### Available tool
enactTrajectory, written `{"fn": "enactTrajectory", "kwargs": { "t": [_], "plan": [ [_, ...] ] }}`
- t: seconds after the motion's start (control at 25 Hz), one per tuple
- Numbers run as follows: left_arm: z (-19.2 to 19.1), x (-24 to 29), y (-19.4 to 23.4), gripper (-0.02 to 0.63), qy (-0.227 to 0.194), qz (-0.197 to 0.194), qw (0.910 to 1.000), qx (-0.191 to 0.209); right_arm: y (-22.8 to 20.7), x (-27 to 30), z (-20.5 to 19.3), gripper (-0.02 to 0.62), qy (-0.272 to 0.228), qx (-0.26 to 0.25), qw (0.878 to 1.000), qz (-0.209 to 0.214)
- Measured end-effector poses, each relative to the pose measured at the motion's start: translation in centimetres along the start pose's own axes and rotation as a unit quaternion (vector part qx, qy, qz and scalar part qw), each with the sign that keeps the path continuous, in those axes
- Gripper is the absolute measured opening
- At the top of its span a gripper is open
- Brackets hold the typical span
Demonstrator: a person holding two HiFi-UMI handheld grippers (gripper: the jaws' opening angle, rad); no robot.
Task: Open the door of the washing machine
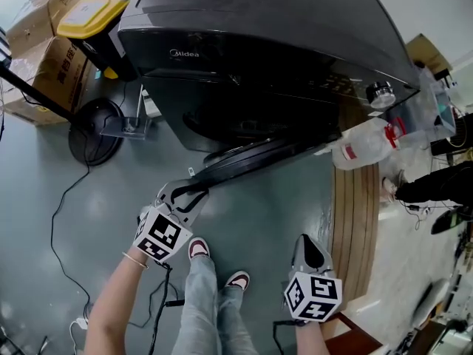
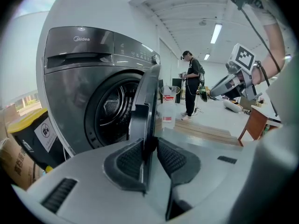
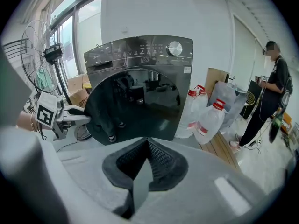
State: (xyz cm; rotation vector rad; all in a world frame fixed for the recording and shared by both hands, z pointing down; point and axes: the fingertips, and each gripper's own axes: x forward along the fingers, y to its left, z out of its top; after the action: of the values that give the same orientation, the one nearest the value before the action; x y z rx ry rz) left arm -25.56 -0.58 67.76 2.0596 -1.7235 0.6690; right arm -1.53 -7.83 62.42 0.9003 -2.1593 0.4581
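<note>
A dark grey front-loading washing machine [image 1: 259,35] stands ahead. Its round door [image 1: 251,157] is swung partly out, and in the left gripper view the open drum [image 2: 110,108] shows behind the door's edge [image 2: 147,106]. My left gripper [image 1: 194,191] is shut on that free edge, with one pad on each face of the door [image 2: 150,155]. My right gripper [image 1: 308,241] hangs lower right, away from the machine, pads together on nothing [image 3: 147,141]. In the right gripper view the door's glossy front [image 3: 135,106] faces the camera, and the left gripper [image 3: 84,119] holds its left rim.
Cardboard boxes [image 1: 44,58] and a yellow-lidded bin [image 1: 92,9] stand left of the machine, beside a fan's round base [image 1: 94,130]. Water jugs [image 1: 362,146] and a wooden pallet [image 1: 358,220] lie to the right. A person [image 2: 191,83] stands farther off. A cable runs across the floor.
</note>
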Motion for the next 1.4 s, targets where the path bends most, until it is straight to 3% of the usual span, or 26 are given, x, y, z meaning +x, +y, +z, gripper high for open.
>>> {"fn": "enactTrajectory", "kwargs": {
  "t": [0.52,0.88,1.4],
  "plan": [
    [-0.4,-0.7,-7.3,0.078,-0.004,0.001,0.9996,-0.028,-3.2,-4.0,-3.7,0.006,-0.011,0.011,1.000,-0.008],
    [-0.6,-0.8,-12.7,0.080,0.019,-0.030,0.9987,-0.036,-5.4,-6.9,-6.6,0.006,-0.013,0.037,0.999,-0.022],
    [-0.3,-0.6,-17.6,0.089,0.035,-0.045,0.9964,-0.063,-8.2,-8.9,-8.9,0.006,-0.020,0.080,0.995,-0.049]
  ]
}}
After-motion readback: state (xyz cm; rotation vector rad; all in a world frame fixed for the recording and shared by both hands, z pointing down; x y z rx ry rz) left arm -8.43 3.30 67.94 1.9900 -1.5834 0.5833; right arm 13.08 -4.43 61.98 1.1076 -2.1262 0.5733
